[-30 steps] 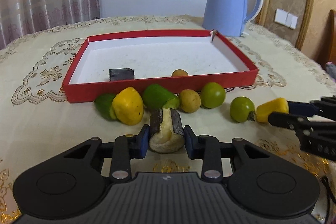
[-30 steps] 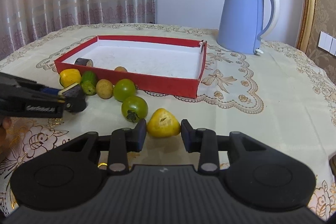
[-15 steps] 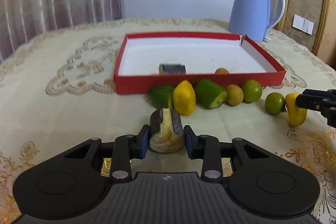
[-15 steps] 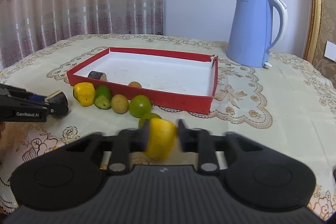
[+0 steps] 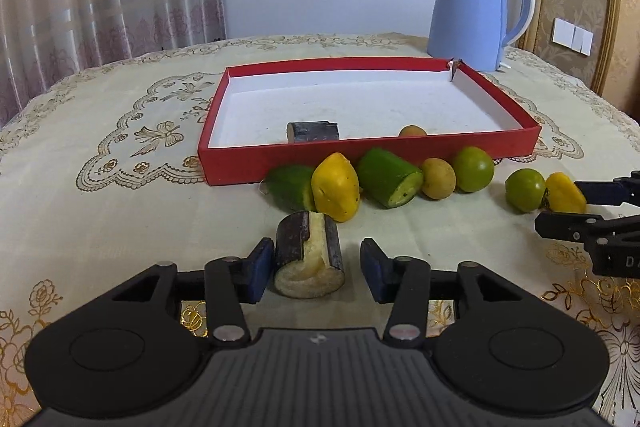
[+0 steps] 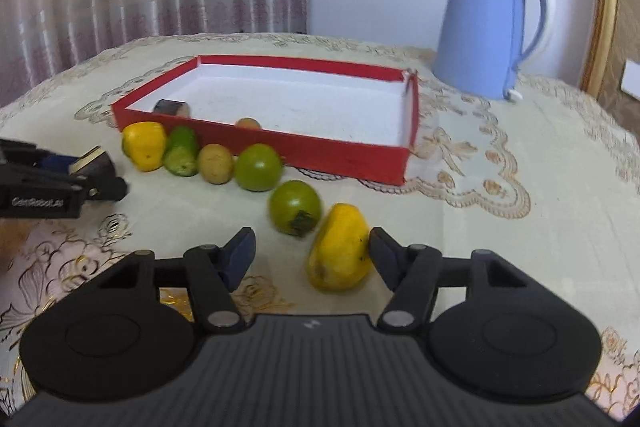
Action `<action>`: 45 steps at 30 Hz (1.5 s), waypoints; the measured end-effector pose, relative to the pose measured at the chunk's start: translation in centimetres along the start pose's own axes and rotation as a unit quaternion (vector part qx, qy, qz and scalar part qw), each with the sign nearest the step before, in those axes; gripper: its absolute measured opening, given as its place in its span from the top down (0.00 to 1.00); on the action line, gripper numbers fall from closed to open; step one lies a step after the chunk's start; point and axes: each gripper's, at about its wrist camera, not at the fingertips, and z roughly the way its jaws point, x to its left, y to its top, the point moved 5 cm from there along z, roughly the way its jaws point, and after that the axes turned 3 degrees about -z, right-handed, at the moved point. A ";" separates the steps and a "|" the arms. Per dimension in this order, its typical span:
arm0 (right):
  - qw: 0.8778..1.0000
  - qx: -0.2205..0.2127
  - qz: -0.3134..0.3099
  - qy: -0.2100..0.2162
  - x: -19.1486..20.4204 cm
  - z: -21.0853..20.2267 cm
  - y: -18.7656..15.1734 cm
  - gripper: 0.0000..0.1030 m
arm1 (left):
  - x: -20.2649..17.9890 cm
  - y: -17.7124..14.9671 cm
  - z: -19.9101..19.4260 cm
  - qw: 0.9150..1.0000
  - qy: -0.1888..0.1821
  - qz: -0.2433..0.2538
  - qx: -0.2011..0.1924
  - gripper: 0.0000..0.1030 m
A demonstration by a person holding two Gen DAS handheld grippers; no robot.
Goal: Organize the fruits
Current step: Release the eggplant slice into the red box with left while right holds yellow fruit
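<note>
My left gripper [image 5: 318, 269] is open, with a dark-skinned banana chunk [image 5: 310, 261] standing on the table between its fingers, against the left pad. My right gripper [image 6: 312, 253] is open; a yellow fruit [image 6: 340, 249] lies on the cloth between its fingers, against the right pad. A red tray [image 5: 360, 155] holds a dark chunk [image 5: 312, 131] and a small brown fruit [image 5: 412, 131]. In front of the tray lie a yellow fruit [image 5: 335, 187], green pieces [image 5: 388, 177], a brown fruit [image 5: 439, 178] and green round fruits [image 5: 473, 169] [image 5: 525, 189].
A blue kettle [image 5: 476, 15] stands behind the tray's right corner. The table wears a cream embroidered cloth [image 5: 100, 195]. Curtains hang at the back left. The right gripper shows at the right edge of the left wrist view [image 5: 592, 211].
Both grippers have opened. The banana chunk and the yellow fruit, held before, now rest on the table between the fingers. The right gripper came down toward the table.
</note>
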 end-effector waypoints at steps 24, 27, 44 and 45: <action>0.998 -0.057 0.036 0.001 -2.2 -3.1 0.8 0.71 | -1.1 9.4 -2.0 0.992 -0.018 0.045 -0.114 0.69; 0.997 -0.063 0.033 0.006 -1.9 -3.3 0.9 0.71 | -1.4 12.0 1.0 0.992 -0.021 0.051 -0.114 0.69; 0.995 -0.080 0.043 0.033 -1.5 -3.4 1.5 0.71 | 0.2 2.9 -5.4 0.986 -0.087 0.132 -0.055 0.19; 0.995 -0.079 0.043 0.033 -1.3 -3.2 1.5 0.71 | -0.2 2.3 -5.6 0.984 -0.088 0.142 -0.054 0.19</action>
